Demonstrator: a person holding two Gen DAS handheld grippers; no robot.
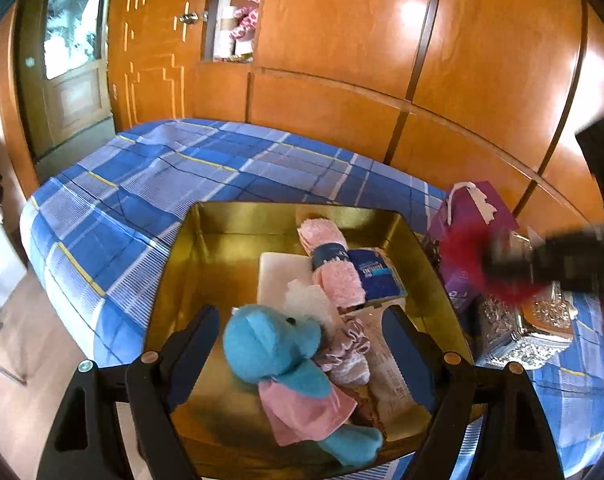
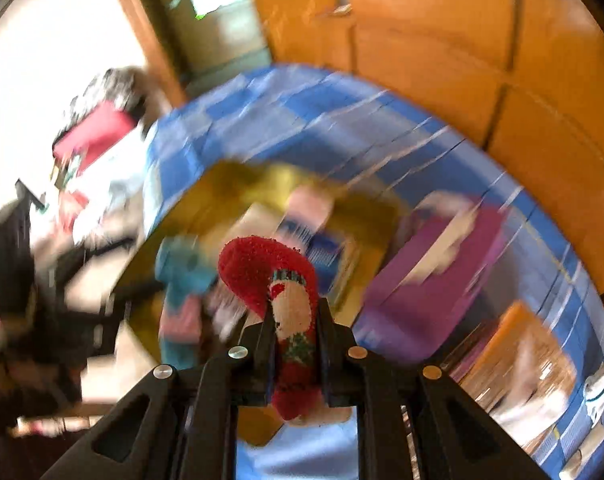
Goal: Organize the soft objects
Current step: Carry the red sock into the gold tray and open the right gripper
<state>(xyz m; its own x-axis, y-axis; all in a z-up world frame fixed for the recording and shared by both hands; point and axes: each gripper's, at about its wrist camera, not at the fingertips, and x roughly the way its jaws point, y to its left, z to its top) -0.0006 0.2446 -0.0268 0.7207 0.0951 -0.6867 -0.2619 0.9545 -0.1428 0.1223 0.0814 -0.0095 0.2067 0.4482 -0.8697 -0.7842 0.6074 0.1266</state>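
Red sock (image 2: 290, 320) pinched in right claw (image 2: 294, 312); left claw (image 1: 302, 344) gapes over gold box (image 1: 222, 220).

This is a bedroom in someone's home. A bed (image 1: 150, 184) under a blue checked sheet fills the middle, and right behind it glossy orange-brown wardrobe panels (image 1: 382, 60) run wall to wall. There's a wooden door (image 1: 74, 76) with an arched glass pane over to the left, and a small open niche (image 1: 234, 20) in the wardrobe holding household bits.
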